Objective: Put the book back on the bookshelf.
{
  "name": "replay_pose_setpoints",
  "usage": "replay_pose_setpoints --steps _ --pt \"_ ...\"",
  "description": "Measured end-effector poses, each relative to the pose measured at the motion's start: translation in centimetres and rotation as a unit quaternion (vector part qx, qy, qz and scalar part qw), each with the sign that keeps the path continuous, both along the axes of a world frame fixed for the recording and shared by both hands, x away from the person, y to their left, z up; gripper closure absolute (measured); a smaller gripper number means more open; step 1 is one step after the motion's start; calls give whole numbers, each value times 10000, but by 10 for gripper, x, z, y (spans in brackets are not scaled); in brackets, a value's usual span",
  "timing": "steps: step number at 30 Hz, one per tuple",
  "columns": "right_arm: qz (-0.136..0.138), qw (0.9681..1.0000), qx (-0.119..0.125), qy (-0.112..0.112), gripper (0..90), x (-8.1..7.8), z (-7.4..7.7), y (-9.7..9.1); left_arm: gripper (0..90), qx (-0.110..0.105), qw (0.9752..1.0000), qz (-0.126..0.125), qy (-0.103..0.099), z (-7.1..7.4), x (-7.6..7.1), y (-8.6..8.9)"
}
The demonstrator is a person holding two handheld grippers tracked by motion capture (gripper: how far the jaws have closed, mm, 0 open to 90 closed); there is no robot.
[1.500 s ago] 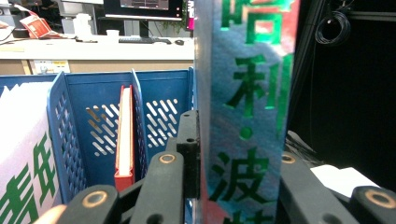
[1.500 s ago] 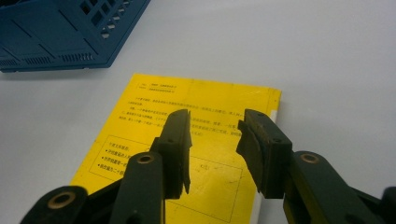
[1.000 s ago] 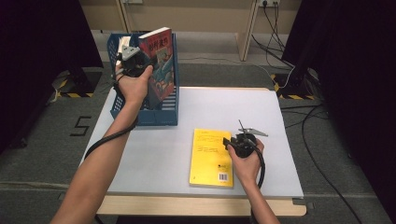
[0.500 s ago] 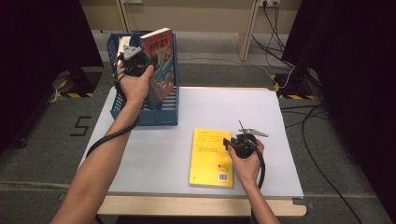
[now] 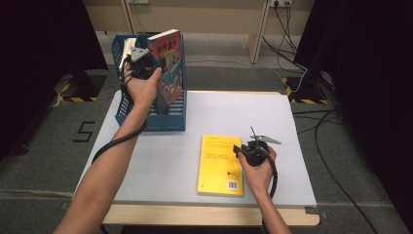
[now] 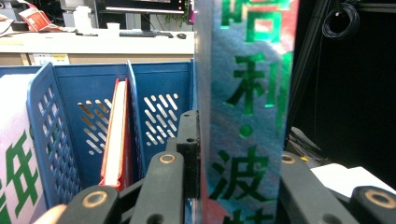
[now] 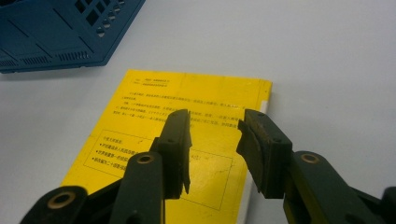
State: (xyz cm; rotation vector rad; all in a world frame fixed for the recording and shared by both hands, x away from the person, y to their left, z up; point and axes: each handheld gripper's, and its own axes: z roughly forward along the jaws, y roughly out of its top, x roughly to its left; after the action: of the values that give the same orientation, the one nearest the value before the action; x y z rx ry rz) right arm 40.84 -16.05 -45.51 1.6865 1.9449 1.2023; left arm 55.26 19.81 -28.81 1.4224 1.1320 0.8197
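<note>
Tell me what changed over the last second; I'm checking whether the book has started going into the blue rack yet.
Nothing visibly changed. The left gripper is shut on the upright book above the blue rack, and the right gripper hovers open over the yellow book lying flat on the table, just as before.

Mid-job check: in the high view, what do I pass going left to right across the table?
Blue file rack → left claw clamped on the upright book → yellow book lying flat → right claw, jaws apart at that book's right edge.
</note>
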Motion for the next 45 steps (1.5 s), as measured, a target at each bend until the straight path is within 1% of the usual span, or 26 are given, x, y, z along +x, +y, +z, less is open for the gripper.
replay_pose_setpoints --steps 11,15,18,27,29,30,31,34,37,42,45 --pt "-7 10000 59 21 619 -3 -1 -1 744 36 10000 23 -4 -2 5 -4" --pt "-8 10000 58 48 619 -3 -2 -1 743 30 10000 70 -5 -2 5 -2" --pt "-18 10000 74 15 619 -3 -2 0 743 34 9999 102 1 -3 5 -1" --pt "10 10000 30 25 619 -2 -3 -1 743 55 9998 177 5 -3 6 0" --pt "38 10000 0 -1 619 -2 -3 -1 744 40 9998 202 16 -3 6 1" --pt "30 10000 28 22 619 -2 -3 -1 743 33 9998 204 23 -3 6 1" --pt "40 10000 -6 -1 619 -2 -3 -2 743 41 9998 215 23 -3 6 2" --pt "22 10000 22 23 619 -2 -3 -1 744 47 9997 251 36 -4 6 3" --pt "24 10000 5 20 619 -2 -3 -2 744 70 9996 252 48 -4 7 3" --pt "14 10000 19 67 620 -2 -4 -1 743 43 9997 232 41 -4 8 2" --pt "12 10000 18 59 620 -2 -5 -1 743 41 9997 231 45 -5 10 1"
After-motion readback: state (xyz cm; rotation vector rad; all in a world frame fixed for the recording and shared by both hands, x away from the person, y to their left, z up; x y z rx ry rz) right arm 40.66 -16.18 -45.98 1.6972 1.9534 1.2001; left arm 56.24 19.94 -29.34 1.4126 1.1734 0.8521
